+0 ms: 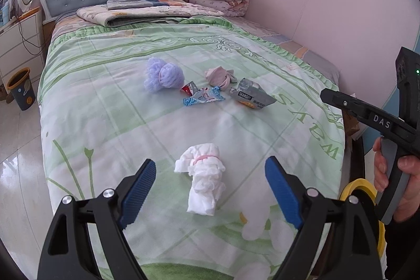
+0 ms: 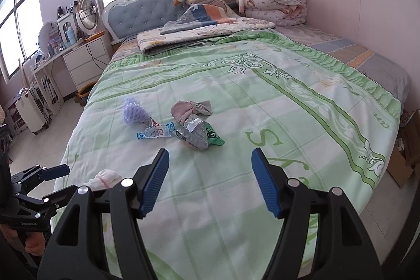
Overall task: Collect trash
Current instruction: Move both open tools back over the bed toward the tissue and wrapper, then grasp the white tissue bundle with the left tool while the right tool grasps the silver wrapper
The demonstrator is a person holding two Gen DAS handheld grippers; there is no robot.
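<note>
Five scraps, from the near crumpled white tissue wad (image 1: 202,179) to far foil wrappers (image 1: 252,95), lie uncollected on the green quilt (image 1: 105,109), both tongs, left gripper (image 1: 210,188) and right gripper (image 2: 208,181), gaping empty.

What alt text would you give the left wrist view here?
The left tongs hang open over a green bedspread, with a crumpled white tissue wad lying between the blue pads, untouched. Farther up the bed lie a purple foam net, wrappers and a grey carton; the right tongs enter at the right edge.
</note>
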